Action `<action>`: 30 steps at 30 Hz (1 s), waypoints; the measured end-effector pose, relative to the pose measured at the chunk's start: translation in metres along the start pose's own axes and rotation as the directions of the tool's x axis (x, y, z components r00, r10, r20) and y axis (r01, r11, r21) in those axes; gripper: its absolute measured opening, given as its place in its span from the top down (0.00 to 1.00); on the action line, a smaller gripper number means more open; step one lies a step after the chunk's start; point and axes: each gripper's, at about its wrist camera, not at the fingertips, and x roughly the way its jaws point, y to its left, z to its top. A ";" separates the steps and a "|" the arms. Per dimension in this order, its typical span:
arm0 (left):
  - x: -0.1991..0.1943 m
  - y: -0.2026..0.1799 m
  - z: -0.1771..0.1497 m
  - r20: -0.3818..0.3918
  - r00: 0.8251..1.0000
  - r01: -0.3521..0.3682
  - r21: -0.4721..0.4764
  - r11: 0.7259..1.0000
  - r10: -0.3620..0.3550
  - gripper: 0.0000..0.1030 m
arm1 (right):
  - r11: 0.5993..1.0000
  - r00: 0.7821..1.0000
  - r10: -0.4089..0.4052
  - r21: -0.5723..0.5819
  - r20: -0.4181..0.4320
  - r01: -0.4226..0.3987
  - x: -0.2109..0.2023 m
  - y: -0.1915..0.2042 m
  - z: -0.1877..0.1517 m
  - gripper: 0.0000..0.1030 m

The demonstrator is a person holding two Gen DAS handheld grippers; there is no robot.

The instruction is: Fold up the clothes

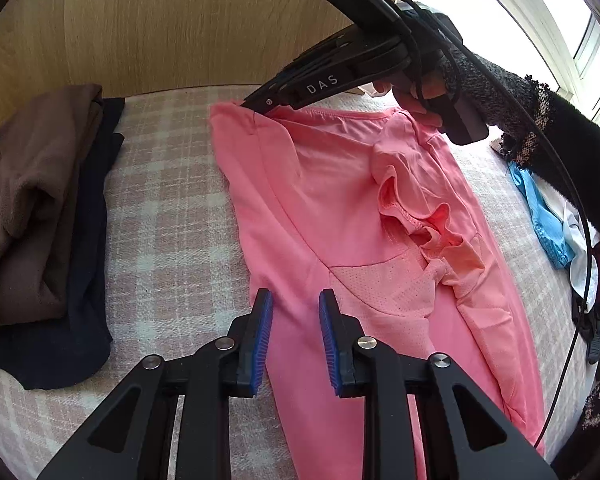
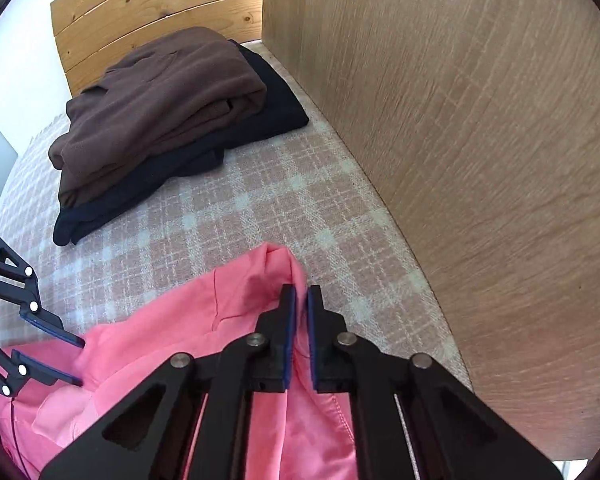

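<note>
A pink shirt (image 1: 340, 184) lies spread on a pink-and-white plaid blanket (image 1: 172, 208), with a crumpled sleeve on its right half. My right gripper (image 2: 302, 320) is shut on the shirt's far corner (image 2: 276, 272), and pink cloth shows between its blue pads. In the left wrist view that gripper (image 1: 256, 106) reaches in from the upper right, held by a hand in a dark knitted sleeve (image 1: 500, 92). My left gripper (image 1: 295, 320) stands low over the shirt's near left edge, its blue pads apart with flat pink cloth between them. It also shows in the right wrist view (image 2: 82, 360).
A folded brown garment (image 2: 160, 100) lies on a folded dark navy one (image 2: 276, 108) at the blanket's far left. A wooden panel (image 2: 480, 160) walls off the far side, with a slatted headboard (image 2: 156, 0) beside it. Blue and white clothes (image 1: 548, 220) lie at the right.
</note>
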 end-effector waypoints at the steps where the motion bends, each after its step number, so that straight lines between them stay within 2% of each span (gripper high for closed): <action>1: 0.000 0.000 0.000 0.001 1.000 0.002 -0.001 1.000 -0.002 0.78 | 0.999 0.999 -0.035 0.007 0.023 0.035 -0.005 -0.002 0.000 0.96; 3: 0.001 0.000 0.001 0.002 1.000 0.004 0.000 1.000 -0.004 0.78 | 0.994 0.994 -0.103 0.046 0.030 0.102 -0.005 -0.010 0.001 0.96; 6: 0.001 -0.001 0.001 0.004 1.000 0.004 0.003 1.000 -0.004 0.77 | 0.985 0.985 -0.170 0.021 -0.023 0.171 0.007 -0.008 0.001 0.96; 9: 0.002 -0.001 0.001 0.006 1.000 0.007 -0.003 1.000 -0.007 0.77 | 0.993 0.993 -0.112 0.046 0.025 0.111 -0.005 -0.004 0.000 0.90; 11: 0.002 -0.001 0.001 0.007 1.000 0.008 -0.005 1.000 -0.008 0.77 | 0.994 0.993 -0.065 0.099 0.102 0.055 -0.025 -0.008 0.000 0.81; 12: 0.002 -0.001 0.001 0.006 1.000 0.007 -0.004 1.000 -0.007 0.77 | 0.991 0.988 -0.072 0.123 0.133 0.056 -0.035 -0.009 0.001 0.74; 13: 0.002 -0.001 0.002 0.006 1.000 0.007 -0.003 1.000 -0.007 0.77 | 0.989 0.987 -0.066 0.138 0.144 0.046 -0.042 -0.011 0.001 0.73; 17: 0.002 0.000 0.002 0.008 1.000 0.011 -0.005 1.000 -0.011 0.77 | 0.980 0.991 0.047 0.185 0.129 -0.070 -0.052 -0.020 0.003 0.73; 22: 0.004 -0.001 0.003 0.008 1.000 0.013 0.002 1.000 -0.014 0.76 | 0.979 0.995 0.082 0.181 0.057 -0.091 -0.020 -0.016 0.003 0.73; 27: 0.004 -0.001 0.004 0.007 1.000 0.020 0.005 1.000 -0.020 0.76 | 0.970 0.988 0.150 0.190 0.033 -0.153 -0.003 -0.009 0.001 0.73; 29: 0.004 -0.001 0.004 0.007 1.000 0.020 0.008 1.000 -0.020 0.76 | 0.976 0.989 0.149 0.160 0.008 -0.148 0.003 -0.002 0.003 0.77; 30: 0.004 -0.001 0.004 0.007 1.000 0.020 0.010 1.000 -0.020 0.76 | 0.979 0.989 0.145 0.142 -0.006 -0.143 0.006 0.002 0.004 0.96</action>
